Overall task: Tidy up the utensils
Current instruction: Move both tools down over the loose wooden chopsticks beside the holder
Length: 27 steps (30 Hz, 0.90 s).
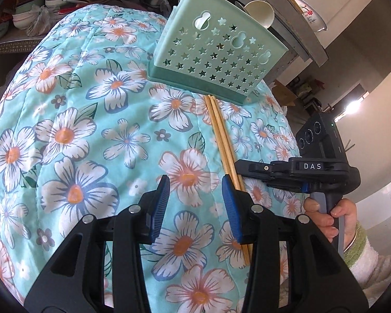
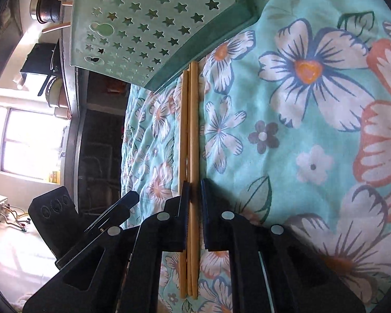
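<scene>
- Hovering over a floral quilt (image 1: 73, 120), the left gripper (image 1: 195, 208) stands partly open with nothing between its blue pads; wooden chopsticks (image 1: 223, 143) run toward one o'clock, their far tips at the base of a mint star-cut utensil holder (image 1: 216, 60), where the right gripper (image 1: 250, 169) pinches them.
- Seen from the right wrist, the right gripper (image 2: 194, 203) is clamped narrowly on the chopsticks (image 2: 189, 130), which point to twelve o'clock; the holder (image 2: 153, 26) lies at eleven.
</scene>
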Each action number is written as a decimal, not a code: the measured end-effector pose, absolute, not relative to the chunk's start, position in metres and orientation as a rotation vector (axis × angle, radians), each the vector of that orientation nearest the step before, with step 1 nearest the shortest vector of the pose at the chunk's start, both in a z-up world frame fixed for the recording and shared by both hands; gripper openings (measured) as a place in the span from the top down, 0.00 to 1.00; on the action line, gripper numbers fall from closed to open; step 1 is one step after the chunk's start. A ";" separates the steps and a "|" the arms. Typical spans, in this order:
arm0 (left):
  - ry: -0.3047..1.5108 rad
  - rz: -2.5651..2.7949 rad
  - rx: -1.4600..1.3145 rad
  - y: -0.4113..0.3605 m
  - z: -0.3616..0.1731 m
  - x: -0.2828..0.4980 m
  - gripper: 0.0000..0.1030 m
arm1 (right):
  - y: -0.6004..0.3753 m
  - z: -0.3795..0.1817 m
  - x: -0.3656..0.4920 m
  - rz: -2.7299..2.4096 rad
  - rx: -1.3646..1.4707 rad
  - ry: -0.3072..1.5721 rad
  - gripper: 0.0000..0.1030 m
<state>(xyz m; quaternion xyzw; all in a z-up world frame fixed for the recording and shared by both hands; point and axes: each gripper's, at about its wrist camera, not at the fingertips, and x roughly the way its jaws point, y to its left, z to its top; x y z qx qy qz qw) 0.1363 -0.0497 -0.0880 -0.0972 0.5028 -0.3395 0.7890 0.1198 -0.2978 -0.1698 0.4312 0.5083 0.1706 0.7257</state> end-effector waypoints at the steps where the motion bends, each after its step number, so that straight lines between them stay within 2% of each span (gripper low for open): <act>1: 1.086 -0.734 -0.215 -0.050 -0.088 0.136 0.62 | -0.298 -0.170 0.119 0.375 0.954 1.118 0.93; 27: 1.118 -0.814 -0.128 -0.124 -0.096 0.145 0.64 | -0.373 -0.166 0.052 0.250 0.989 1.032 0.93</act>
